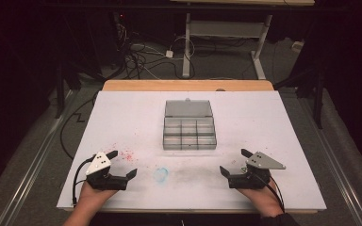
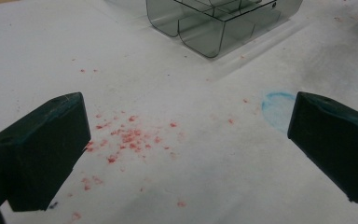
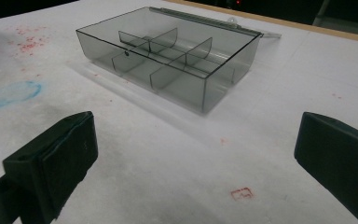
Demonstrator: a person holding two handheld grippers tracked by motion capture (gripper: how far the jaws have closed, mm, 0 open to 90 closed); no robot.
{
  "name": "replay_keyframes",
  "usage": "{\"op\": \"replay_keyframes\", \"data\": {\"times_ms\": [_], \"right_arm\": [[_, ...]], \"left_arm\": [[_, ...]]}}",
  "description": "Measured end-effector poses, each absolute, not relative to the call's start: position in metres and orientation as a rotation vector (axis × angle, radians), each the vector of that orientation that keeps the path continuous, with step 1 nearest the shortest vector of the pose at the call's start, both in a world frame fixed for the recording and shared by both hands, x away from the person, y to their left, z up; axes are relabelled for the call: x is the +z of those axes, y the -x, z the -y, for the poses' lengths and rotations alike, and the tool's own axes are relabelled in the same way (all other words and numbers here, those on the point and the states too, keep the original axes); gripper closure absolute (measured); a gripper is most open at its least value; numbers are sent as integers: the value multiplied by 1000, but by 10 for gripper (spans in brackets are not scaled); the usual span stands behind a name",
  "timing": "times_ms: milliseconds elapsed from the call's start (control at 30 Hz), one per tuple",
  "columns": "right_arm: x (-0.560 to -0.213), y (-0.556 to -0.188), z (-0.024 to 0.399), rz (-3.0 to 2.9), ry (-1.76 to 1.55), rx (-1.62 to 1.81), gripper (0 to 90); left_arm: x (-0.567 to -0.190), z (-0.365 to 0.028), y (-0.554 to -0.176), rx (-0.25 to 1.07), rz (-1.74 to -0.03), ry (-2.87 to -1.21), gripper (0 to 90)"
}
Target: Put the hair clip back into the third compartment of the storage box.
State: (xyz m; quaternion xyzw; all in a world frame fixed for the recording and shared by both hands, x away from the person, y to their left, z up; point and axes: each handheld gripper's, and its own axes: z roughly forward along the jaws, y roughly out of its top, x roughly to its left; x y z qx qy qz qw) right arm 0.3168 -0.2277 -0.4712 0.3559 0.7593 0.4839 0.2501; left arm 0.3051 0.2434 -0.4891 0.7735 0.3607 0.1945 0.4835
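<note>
High view: clear, rectangular, partitioned box [image 1: 189, 129].

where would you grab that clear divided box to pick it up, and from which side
Take the box by a side wall near a front corner, one of the jaws inside an empty compartment and one outside. The right gripper, open and beside that corner, seems best placed. The walls stand upright and thin; the open lid lying flat behind blocks the back edge.

A smoke-grey compartment box [image 1: 189, 133] with its lid open flat behind it is the one obstacle, mid-bench. The white bench [image 1: 122, 117] lies bare on both its sides and between it and each wide-jawed tool.
</note>
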Motion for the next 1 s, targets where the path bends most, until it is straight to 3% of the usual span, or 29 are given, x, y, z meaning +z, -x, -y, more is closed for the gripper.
{"op": "replay_keyframes", "data": {"times_ms": [1000], "right_arm": [[-467, -316, 238, -2056, -961, 1275, 5]], "left_arm": [[-491, -240, -306, 449, -846, -1916, 0]]}}
